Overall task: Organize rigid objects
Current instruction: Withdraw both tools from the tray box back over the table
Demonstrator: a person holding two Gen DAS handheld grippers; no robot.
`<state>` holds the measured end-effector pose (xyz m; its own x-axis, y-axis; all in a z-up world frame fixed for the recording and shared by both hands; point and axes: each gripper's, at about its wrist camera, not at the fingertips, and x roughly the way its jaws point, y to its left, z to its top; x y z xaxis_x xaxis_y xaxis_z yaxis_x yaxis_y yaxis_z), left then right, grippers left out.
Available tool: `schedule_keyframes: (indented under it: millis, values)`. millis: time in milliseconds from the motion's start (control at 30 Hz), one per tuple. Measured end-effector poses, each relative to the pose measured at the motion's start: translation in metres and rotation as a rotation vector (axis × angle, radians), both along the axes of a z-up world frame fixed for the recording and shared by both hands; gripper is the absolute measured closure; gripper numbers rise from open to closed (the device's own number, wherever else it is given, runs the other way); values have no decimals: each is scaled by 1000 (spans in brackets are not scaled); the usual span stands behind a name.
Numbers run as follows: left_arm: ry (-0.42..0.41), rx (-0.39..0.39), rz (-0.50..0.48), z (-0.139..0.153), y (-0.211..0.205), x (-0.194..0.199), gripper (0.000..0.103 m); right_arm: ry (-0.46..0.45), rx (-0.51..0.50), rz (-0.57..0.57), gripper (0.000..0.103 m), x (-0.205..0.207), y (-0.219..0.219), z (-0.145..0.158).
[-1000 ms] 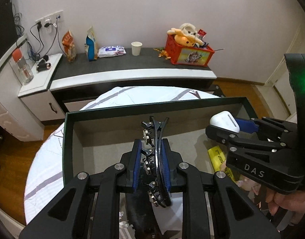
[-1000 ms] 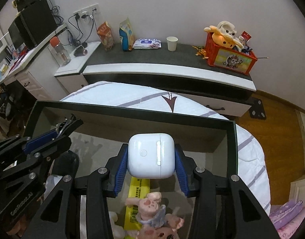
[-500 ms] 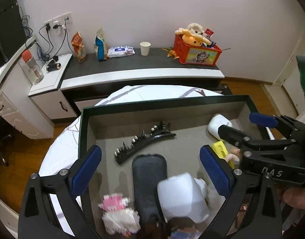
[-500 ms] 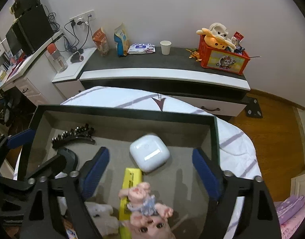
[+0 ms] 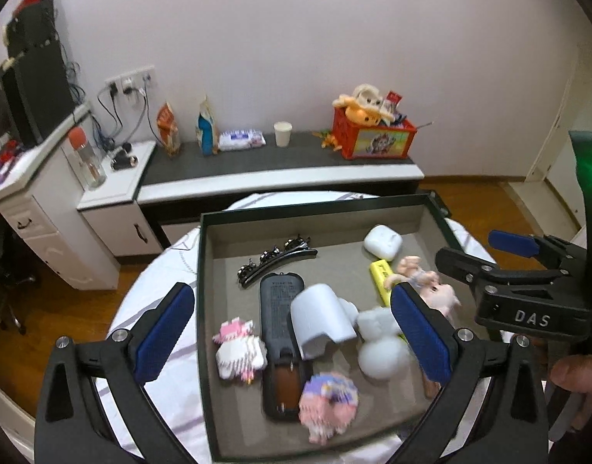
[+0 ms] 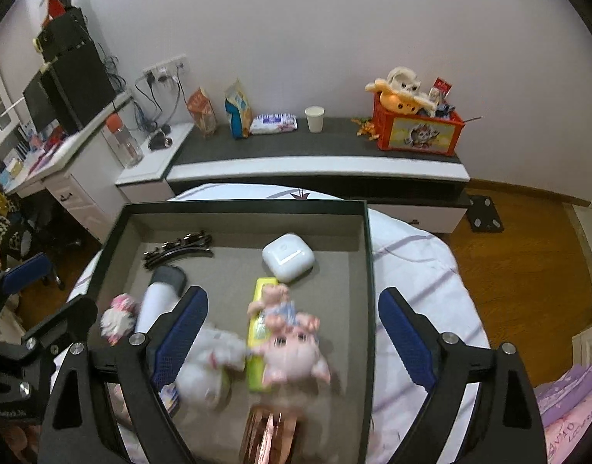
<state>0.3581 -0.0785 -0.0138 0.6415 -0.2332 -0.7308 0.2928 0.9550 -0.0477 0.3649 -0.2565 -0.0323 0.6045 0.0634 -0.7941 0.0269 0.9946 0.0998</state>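
At the far end of the dark-rimmed tray [image 5: 201, 270], hair clip [image 5: 274, 261] at about 11 o'clock, white earbud case [image 5: 382, 241] at about 1 o'clock, well apart, both flat on the grey liner. Reads as the gap between placements: two rigid items set down, neither touched. Left gripper [image 5: 292, 344] and right gripper [image 6: 292, 328] hang above the tray's near half, jaws spread wide, nothing between the pads. Clip and case sit ahead of both tools at 12 o'clock. Under them: black remote [image 5: 280, 309], white curved plastic piece [image 5: 319, 321], yellow bar [image 6: 259, 332], plus soft stuff, pink pig doll [image 6: 288, 344] and white plush [image 6: 207, 367]. Next move, my guess: pick another rigid piece, probably the remote; needs a clean descent past the plush, pads across its narrow sides.
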Motion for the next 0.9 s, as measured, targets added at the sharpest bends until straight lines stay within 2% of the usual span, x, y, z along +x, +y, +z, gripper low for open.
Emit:
schedule_keyframes:
  millis: [200, 400, 700, 900]
  values:
    - [-58, -17, 22, 15, 11, -50, 0, -68, 2, -3, 12, -57, 3, 22]
    - [-98, -32, 46, 26, 21, -97, 0, -109, -2, -1, 12, -110, 11, 31]
    - [-172, -41, 100, 32, 39, -175, 0, -174, -13, -13, 11, -191, 25, 28]
    - [-167, -51, 141, 20, 53, -210, 0, -194, -40, -14, 11, -234, 39, 16]
